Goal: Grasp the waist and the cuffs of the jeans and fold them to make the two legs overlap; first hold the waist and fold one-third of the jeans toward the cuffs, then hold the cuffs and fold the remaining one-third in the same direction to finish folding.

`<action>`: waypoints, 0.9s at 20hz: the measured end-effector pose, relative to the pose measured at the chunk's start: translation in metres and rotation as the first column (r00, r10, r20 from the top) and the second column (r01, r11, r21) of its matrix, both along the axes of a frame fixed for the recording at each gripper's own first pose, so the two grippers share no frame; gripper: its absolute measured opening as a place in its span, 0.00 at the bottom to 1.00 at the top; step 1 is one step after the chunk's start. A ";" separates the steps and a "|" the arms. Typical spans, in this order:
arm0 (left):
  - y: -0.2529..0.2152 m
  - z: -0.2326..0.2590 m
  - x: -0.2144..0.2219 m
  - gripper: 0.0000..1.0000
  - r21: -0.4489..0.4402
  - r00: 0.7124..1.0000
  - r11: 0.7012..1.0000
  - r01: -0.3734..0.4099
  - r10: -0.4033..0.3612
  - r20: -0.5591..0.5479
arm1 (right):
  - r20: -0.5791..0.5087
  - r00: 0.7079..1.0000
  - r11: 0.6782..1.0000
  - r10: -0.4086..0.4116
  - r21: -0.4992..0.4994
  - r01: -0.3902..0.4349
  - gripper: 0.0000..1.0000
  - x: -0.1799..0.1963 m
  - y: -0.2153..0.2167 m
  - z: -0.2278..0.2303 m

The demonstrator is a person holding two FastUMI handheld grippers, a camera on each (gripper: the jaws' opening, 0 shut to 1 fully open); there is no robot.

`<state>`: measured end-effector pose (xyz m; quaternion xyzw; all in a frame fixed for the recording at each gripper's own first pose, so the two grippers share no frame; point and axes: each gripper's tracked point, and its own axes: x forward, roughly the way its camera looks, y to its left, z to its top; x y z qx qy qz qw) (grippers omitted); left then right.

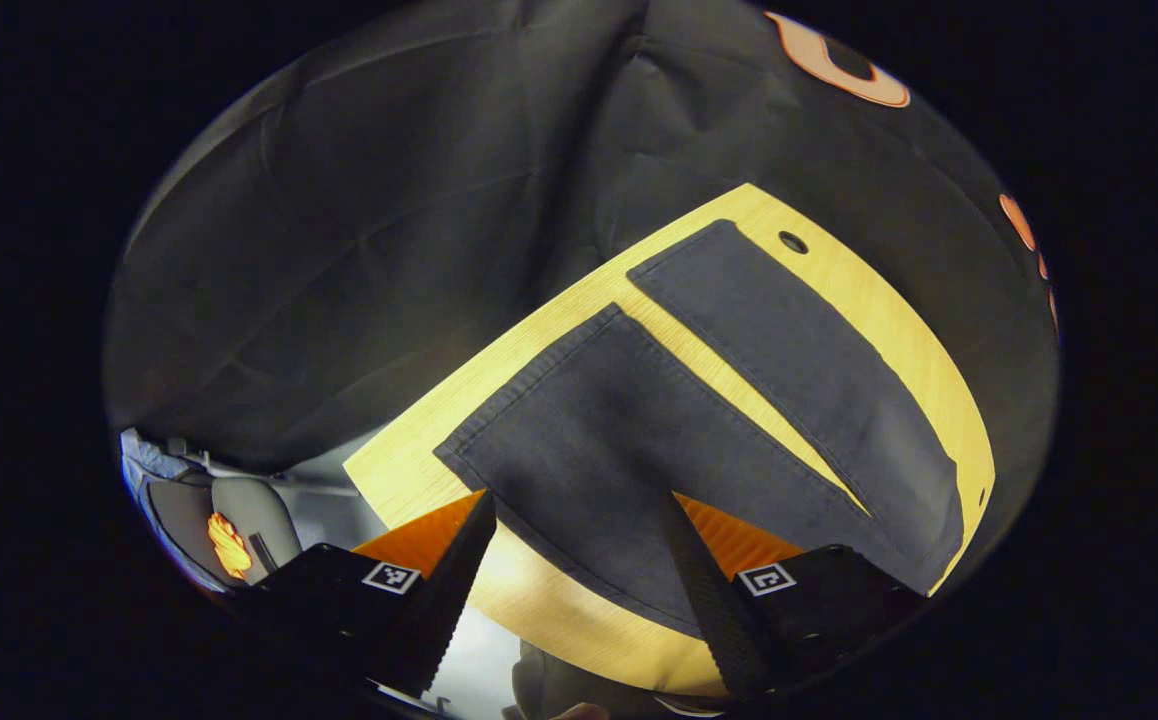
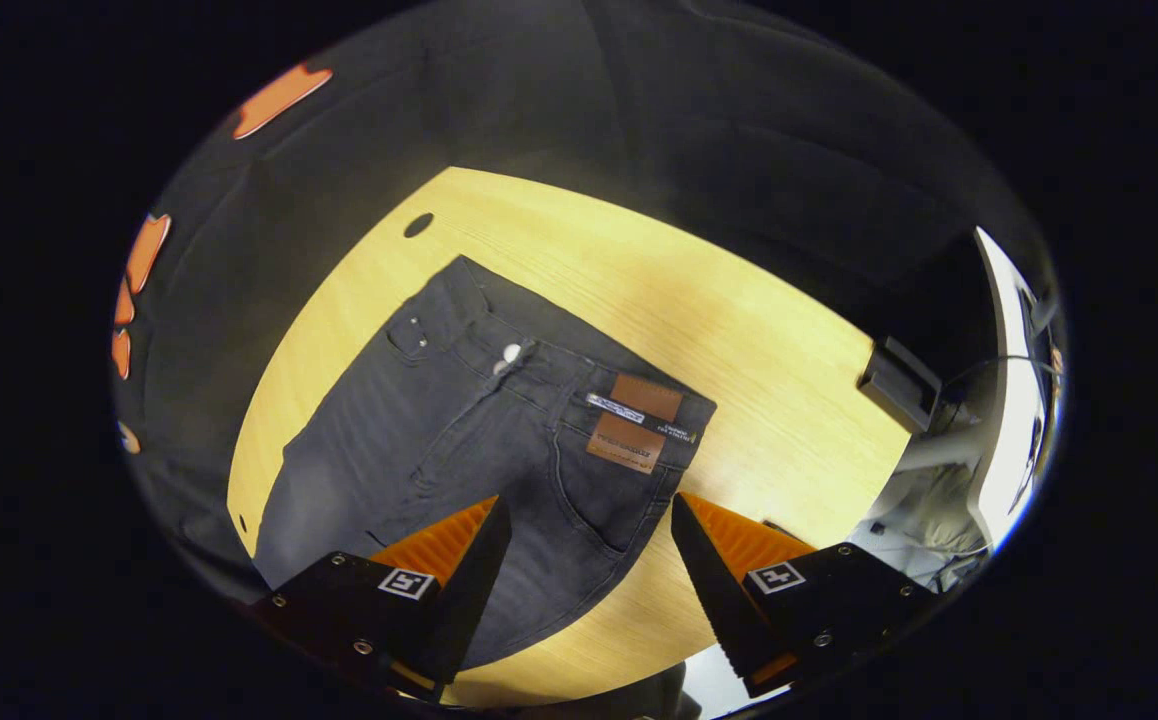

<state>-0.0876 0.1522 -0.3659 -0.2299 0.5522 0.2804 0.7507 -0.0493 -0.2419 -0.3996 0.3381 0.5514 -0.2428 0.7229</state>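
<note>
Above the table [image 2: 769,330], you held both grippers [image 1: 579,560] [image 2: 589,560] released, aligned over the jeans' [image 2: 459,440] cuffs [image 1: 524,385] and waist [image 2: 579,385] for grasping.

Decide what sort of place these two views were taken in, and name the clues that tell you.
Probably a recording booth or lab set-up, not a home. Dark grey denim jeans lie flat on a bare light wooden table, creased black cloth hangs behind it as a wall, and a small black box sits at the table's edge.
</note>
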 end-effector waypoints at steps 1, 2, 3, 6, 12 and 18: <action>0.002 -0.004 -0.002 0.99 -0.013 1.000 1.000 -0.015 0.015 -0.017 | -0.023 1.000 1.000 -0.017 0.013 0.017 0.98 -0.003 -0.001 -0.007; 0.003 -0.010 -0.005 1.00 -0.025 0.999 0.999 -0.030 0.029 -0.037 | -0.051 0.998 0.999 -0.026 0.017 0.027 0.98 -0.006 -0.004 -0.015; 0.002 -0.013 -0.008 0.99 -0.036 0.997 0.998 -0.046 0.044 -0.056 | -0.074 0.997 0.999 -0.030 0.010 0.031 0.98 -0.008 -0.007 -0.022; 0.007 -0.020 -0.009 0.99 -0.068 0.990 0.993 -0.100 0.092 -0.107 | -0.135 0.989 0.998 -0.057 0.005 0.058 0.98 -0.015 -0.015 -0.038; 0.019 -0.037 -0.009 1.00 -0.104 0.964 0.974 -0.202 0.180 -0.195 | -0.199 0.978 0.998 -0.057 0.022 0.063 0.94 -0.009 -0.016 -0.049; 0.027 -0.053 -0.011 0.99 -0.121 0.939 0.958 -0.259 0.221 -0.265 | -0.284 0.959 1.000 -0.016 0.009 0.019 0.80 -0.006 -0.012 -0.051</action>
